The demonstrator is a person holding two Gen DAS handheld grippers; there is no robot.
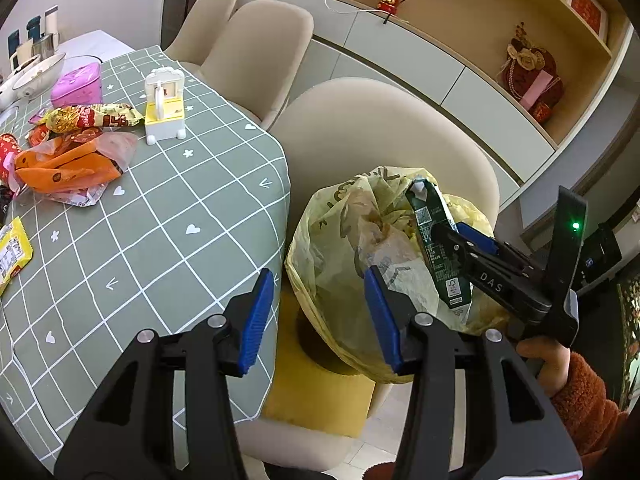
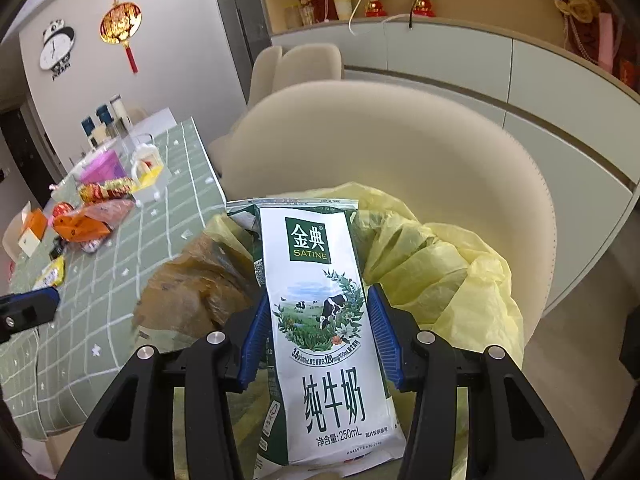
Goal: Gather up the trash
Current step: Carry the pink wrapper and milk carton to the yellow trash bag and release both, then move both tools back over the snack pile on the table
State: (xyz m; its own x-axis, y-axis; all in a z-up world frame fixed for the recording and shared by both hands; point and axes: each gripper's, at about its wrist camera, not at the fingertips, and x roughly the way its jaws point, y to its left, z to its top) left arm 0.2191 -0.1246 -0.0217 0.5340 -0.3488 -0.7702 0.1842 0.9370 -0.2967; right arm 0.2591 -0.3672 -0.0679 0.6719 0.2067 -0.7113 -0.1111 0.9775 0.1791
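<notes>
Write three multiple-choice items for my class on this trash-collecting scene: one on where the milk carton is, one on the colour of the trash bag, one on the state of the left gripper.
1. Where is the milk carton?
A. Lying on the tablecloth
B. Held in the right gripper over the trash bag
C. On the sideboard shelf

2. What colour is the trash bag?
A. Black
B. Blue
C. Pale yellow

3. What state is the left gripper in?
A. Open, holding nothing
B. Shut on a wrapper
C. Shut on the bag's rim

Answers:
1 B: the blue pads press both sides of the carton, with the bag just behind.
2 C: the crumpled plastic on the chair is yellow.
3 A: its pads stand apart with only air between.
</notes>
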